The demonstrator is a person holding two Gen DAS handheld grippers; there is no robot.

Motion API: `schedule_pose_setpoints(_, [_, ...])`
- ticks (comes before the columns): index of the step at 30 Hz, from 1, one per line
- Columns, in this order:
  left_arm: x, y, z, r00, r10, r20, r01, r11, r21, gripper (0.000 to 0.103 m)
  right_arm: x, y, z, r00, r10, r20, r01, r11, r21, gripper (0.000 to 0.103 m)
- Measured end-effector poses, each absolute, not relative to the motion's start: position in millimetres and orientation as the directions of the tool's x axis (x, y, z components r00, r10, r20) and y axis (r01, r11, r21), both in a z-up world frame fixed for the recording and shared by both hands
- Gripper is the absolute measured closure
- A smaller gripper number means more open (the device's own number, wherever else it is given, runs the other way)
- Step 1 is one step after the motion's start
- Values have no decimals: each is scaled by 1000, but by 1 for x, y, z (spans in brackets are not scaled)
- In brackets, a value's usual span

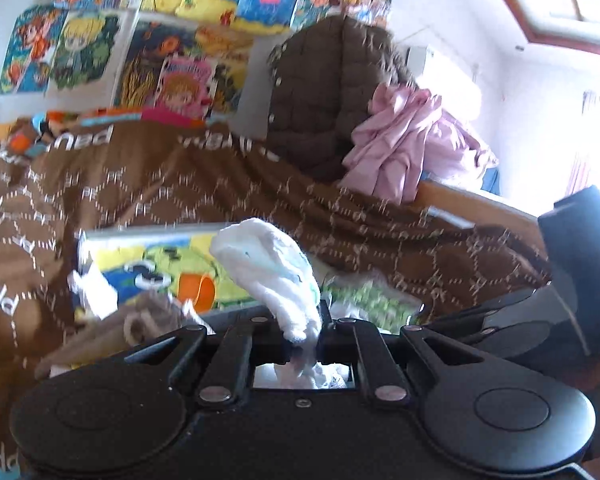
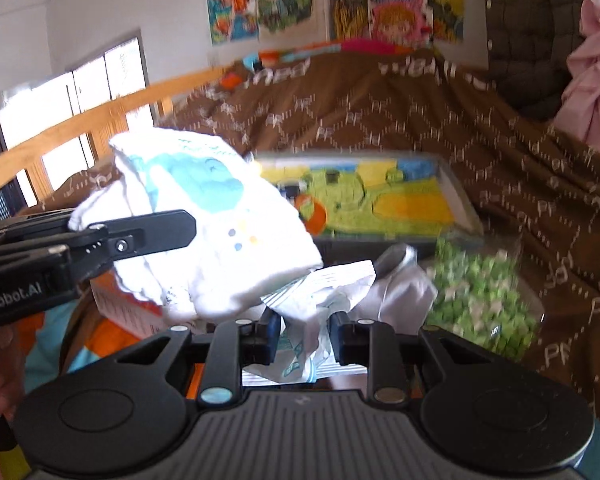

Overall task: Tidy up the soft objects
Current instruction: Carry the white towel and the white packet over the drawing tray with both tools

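A white diaper with pale blue print (image 1: 268,264) (image 2: 204,216) is held up over the bed between both grippers. My left gripper (image 1: 306,338) is shut on one end of it, and it also shows from the side in the right wrist view (image 2: 160,230). My right gripper (image 2: 304,340) is closed on the diaper's other, crumpled end. More white soft pieces (image 2: 404,292) lie just beyond it on the bed.
A brown patterned blanket (image 1: 180,176) covers the bed. A colourful cartoon tray (image 2: 380,200) lies on it, with a green-and-white speckled cloth (image 2: 480,300) beside it. A dark brown quilted jacket (image 1: 324,92) and pink garment (image 1: 404,140) hang at the far end. A wooden bed rail (image 2: 80,120) stands at left.
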State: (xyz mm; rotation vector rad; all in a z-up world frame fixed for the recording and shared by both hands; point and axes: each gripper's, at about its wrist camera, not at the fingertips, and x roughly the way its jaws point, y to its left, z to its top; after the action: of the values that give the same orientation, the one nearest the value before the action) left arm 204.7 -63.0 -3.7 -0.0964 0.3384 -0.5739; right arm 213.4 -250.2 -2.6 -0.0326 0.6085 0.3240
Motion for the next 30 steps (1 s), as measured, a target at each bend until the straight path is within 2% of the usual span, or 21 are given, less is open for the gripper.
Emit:
schedule_pose_setpoints(7, [200,-56,19,829,-522,-201,500,852,-153,92,209,-251,11,846,265,-463,-277,960,45,74])
schedule_pose_setpoints(15, [235,-33,42,890,-442,-113,428,894,-133,92,240,-244,26,902,235,-361,-217,972,92,74])
schedule_pose_setpoints(20, [269,-10,43,918,-379,-120,358,920,-162,92,278,-237,24,923,215,-320,-182,975,130,74])
schedule_pose_setpoints(24, [293,6,33,926,-347,-150,320,930,-180,92,312,-228,12,918,225,-326,-178,969,169,74])
schedule_pose_setpoints(30, [326,25,11,912,-356,-202,311,923,-225,92,351,-196,-6,896,270,-353,-232,962,145,74])
